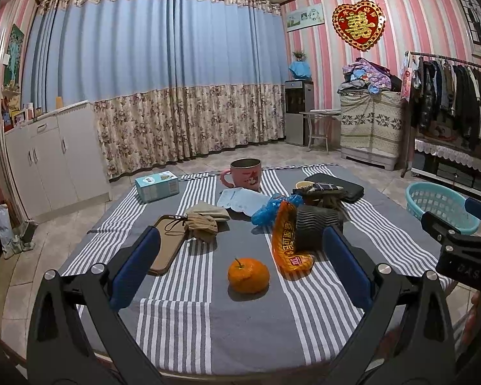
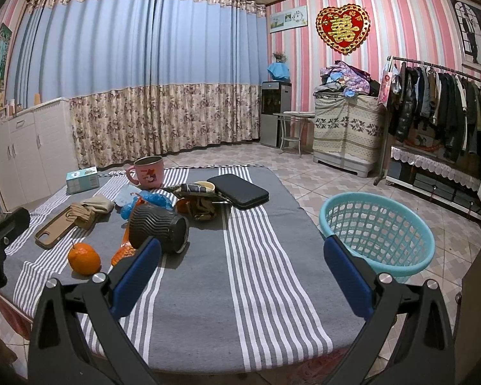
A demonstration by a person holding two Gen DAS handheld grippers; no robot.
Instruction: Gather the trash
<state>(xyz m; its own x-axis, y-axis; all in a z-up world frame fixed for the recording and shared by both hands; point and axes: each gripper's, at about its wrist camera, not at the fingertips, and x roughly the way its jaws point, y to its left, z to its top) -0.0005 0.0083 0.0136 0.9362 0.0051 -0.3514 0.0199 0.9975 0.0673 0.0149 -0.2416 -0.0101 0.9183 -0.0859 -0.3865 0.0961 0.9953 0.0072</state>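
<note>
Left gripper [image 1: 240, 256] spread wide, empty, above the striped cloth [image 1: 240, 320]. Orange [image 1: 248, 275] lies between its fingers, just ahead; orange wrapper [image 1: 288, 243] ahead-right near the right finger, touching the black ribbed speaker [image 1: 311, 227]. Blue bag [image 1: 267, 208] and white paper [image 1: 240, 202] farther ahead. Right gripper [image 2: 242, 260] also spread, empty; teal basket [image 2: 376, 231] on the floor just beyond its right finger, speaker [image 2: 158, 227] by its left.
</note>
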